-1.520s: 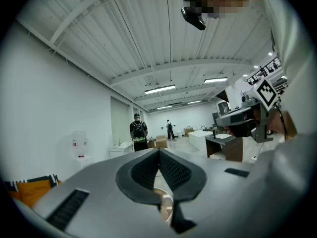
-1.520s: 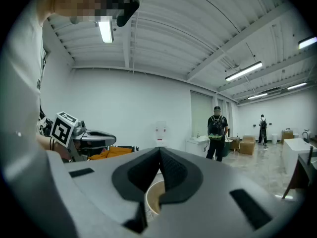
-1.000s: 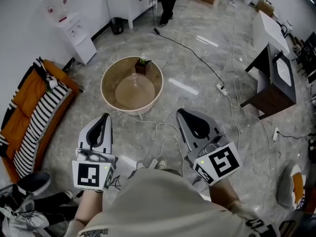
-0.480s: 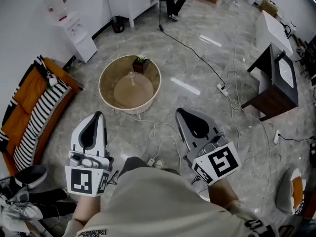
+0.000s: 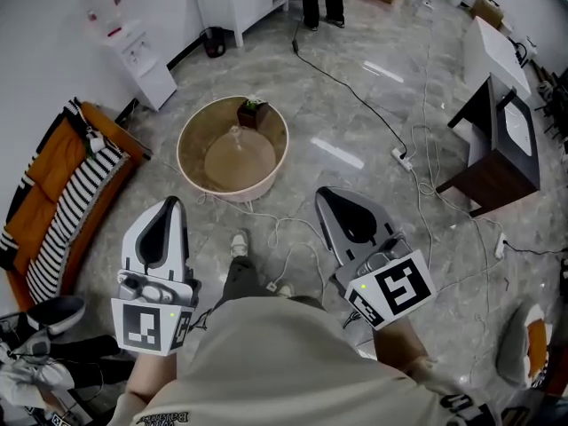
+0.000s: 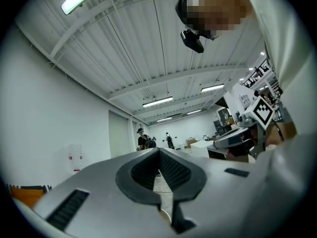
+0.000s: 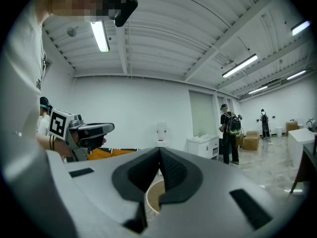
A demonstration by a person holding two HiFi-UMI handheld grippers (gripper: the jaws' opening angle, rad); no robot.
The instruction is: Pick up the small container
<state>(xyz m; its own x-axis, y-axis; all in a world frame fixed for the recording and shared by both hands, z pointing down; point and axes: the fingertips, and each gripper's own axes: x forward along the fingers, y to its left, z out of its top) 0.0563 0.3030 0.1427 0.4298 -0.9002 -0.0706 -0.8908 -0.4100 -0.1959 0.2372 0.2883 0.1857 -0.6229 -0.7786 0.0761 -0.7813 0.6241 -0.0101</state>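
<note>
– Both shut? The left hand-held gripper (image 5: 169, 204) and right hand-held gripper (image 5: 324, 193), low in frame?
– Yes, jaws together, nothing held. The small container (image 5: 253, 114), dark brown with green on top, sits upper centre, inside the round tan tub (image 5: 184, 153) by its far wall.

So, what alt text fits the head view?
Seen from above, a person holds a shut, empty left gripper and right gripper over a marble floor. Ahead stands a round tub with a small dark container at its far rim.
</note>
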